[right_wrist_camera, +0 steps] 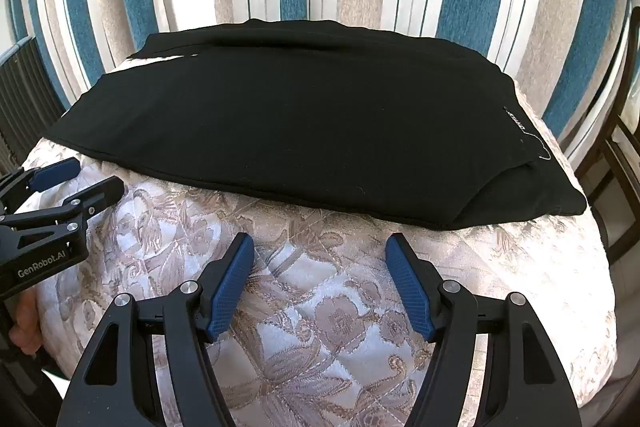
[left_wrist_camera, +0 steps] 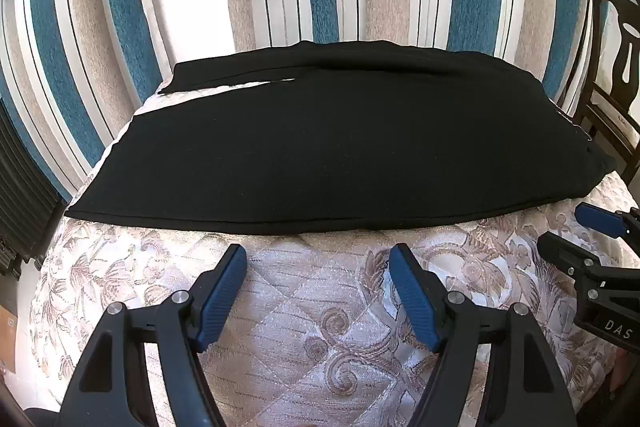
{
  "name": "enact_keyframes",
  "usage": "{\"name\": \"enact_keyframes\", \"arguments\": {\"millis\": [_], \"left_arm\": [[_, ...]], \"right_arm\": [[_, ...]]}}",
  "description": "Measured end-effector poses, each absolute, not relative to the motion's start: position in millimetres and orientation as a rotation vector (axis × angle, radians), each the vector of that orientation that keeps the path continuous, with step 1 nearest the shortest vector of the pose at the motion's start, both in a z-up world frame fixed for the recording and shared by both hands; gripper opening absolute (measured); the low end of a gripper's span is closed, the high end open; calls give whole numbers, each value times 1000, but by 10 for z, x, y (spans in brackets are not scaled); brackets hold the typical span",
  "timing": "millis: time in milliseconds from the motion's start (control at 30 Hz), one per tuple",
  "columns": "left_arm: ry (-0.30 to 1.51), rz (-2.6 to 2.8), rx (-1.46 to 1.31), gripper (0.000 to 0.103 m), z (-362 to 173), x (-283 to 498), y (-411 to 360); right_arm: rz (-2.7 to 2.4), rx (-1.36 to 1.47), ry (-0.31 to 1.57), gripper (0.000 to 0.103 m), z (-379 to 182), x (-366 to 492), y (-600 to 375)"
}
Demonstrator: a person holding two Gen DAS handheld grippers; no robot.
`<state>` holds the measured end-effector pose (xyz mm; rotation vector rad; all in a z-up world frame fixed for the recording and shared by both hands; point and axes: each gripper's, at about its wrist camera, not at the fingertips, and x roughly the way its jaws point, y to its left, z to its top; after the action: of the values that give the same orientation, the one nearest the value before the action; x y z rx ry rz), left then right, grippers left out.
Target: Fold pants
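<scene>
The black pants [left_wrist_camera: 328,147] lie folded lengthwise on the quilted bed [left_wrist_camera: 320,327], just ahead of both claws. The left claw [left_wrist_camera: 318,255] and right claw [right_wrist_camera: 320,245] hover released, empty. Grip the ends evenly, then fold across.

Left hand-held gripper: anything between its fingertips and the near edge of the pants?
Nothing but bare quilted cover between the left hand-held gripper and the black pants, in the left wrist view.
</scene>
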<state>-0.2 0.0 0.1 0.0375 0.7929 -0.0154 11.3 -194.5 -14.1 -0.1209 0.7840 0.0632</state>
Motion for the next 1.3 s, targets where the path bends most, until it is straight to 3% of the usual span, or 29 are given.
{"name": "enact_keyframes", "arguments": {"millis": [1300], "left_arm": [[806, -18, 47, 76, -19, -10, -26]], "right_arm": [[62, -125, 792, 69, -146, 121, -1936]]}}
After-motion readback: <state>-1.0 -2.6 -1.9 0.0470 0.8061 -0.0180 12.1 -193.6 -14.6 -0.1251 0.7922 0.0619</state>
